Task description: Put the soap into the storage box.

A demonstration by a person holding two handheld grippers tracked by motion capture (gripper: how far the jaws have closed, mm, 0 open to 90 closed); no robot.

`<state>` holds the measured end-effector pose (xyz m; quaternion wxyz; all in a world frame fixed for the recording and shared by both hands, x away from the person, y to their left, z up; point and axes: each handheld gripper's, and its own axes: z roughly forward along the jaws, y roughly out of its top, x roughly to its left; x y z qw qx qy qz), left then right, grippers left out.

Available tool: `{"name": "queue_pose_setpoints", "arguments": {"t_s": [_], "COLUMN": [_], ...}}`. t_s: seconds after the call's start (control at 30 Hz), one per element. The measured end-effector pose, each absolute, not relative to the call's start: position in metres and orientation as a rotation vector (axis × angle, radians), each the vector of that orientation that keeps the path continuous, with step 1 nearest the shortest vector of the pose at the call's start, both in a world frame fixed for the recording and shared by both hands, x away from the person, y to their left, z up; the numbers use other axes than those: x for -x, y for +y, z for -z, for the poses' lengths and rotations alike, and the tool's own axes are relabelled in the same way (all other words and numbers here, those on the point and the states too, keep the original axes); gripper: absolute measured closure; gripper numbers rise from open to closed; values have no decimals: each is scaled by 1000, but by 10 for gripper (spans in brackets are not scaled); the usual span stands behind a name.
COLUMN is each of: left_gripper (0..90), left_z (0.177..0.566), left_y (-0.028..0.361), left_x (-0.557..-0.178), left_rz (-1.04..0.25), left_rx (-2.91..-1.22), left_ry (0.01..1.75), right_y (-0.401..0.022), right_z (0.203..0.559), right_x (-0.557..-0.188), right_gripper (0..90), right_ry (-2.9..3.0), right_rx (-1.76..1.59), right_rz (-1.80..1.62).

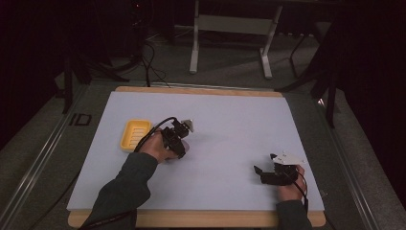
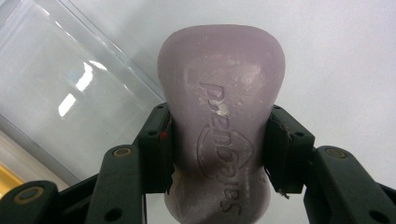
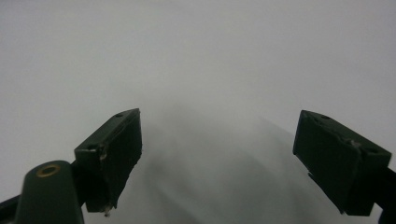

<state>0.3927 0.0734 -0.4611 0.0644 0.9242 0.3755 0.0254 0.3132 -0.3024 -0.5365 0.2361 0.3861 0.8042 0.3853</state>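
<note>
A pale lilac soap bar [image 2: 219, 93] with embossed lettering sits squeezed between the two black jaws of my left gripper [image 2: 219, 140], just above the white board. From the high view, that left gripper [image 1: 179, 143] is left of the board's middle, with the soap bar [image 1: 186, 147] peeking out beneath it. A yellow soap dish [image 1: 136, 134] lies just to its left, and its corner [image 2: 7, 179] shows in the left gripper view. My right gripper [image 1: 265, 164] rests low at the front right, open, jaws spread wide over bare board [image 3: 219, 140].
The white board [image 1: 230, 120] covers a wooden table. A clear glossy plastic piece [image 2: 65, 93] lies left of the soap in the left gripper view. Beyond the table's far edge stand a white metal frame [image 1: 232, 24], cables and dark stands.
</note>
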Motion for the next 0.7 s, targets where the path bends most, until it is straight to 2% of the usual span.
{"name": "queue_pose_setpoints", "arguments": {"t_s": [0.7], "left_gripper": [501], "left_z": [451], "left_y": [92], "left_x": [-399], "left_rz": [-77], "left_rx": [-2733], "left_ry": [1199], "right_y": [-303], "right_z": [536], "right_x": [-313], "right_gripper": [153], "right_ry": [2202], "right_rx": [-1056], "right_rz": [-1062]}}
